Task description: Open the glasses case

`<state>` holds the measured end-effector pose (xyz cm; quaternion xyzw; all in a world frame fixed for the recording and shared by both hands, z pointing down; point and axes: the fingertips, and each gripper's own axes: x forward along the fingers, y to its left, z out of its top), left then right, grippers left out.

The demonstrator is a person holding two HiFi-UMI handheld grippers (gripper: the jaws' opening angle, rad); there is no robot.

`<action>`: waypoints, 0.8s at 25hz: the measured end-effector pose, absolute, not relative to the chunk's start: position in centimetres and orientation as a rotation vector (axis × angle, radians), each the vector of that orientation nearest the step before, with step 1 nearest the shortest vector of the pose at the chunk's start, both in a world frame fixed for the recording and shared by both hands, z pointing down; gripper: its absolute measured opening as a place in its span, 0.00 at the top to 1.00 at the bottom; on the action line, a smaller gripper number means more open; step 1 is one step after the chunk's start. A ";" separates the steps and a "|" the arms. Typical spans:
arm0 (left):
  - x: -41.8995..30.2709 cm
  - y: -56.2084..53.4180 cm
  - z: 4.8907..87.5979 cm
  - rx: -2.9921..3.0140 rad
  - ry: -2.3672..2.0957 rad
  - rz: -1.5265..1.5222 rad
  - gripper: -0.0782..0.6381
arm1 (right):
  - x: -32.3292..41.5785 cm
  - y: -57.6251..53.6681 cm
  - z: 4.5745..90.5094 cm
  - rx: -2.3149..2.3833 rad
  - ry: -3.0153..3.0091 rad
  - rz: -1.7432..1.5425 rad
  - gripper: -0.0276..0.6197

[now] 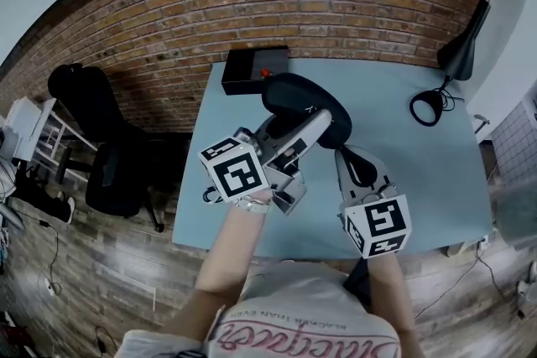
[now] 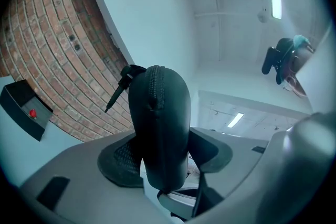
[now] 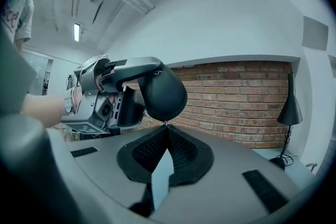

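A black zippered glasses case (image 1: 295, 96) is held up above the blue table (image 1: 419, 180). My left gripper (image 1: 315, 128) is shut on its middle, one finger on each flat side. In the left gripper view the case (image 2: 160, 123) stands on end between the pads, zip seam facing the camera. My right gripper (image 1: 352, 153) points up at the case's near end. Seen from the right gripper, the case (image 3: 164, 93) hangs just above my right gripper (image 3: 165, 126), whose jaws are shut, with a small pale zipper pull pinched at their tips. My left gripper (image 3: 105, 105) shows beside it.
A black box with a red button (image 1: 254, 70) sits at the table's far left edge against the brick wall. A black desk lamp (image 1: 457, 54) stands at the far right, its cord coiled beside it. An office chair (image 1: 92, 126) stands on the floor to the left.
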<state>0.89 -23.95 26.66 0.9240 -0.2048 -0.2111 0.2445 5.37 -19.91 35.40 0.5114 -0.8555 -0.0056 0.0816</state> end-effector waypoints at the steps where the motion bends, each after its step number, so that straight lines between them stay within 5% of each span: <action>1: 1.0 -23.8 26.7 2.529 -0.553 -0.569 0.52 | 5.6 -19.9 35.4 1.532 -2.552 -0.021 0.93; 20: 1.6 -21.9 27.8 2.575 -0.426 -0.445 0.53 | 7.4 -19.6 34.1 1.455 -2.467 -0.207 0.93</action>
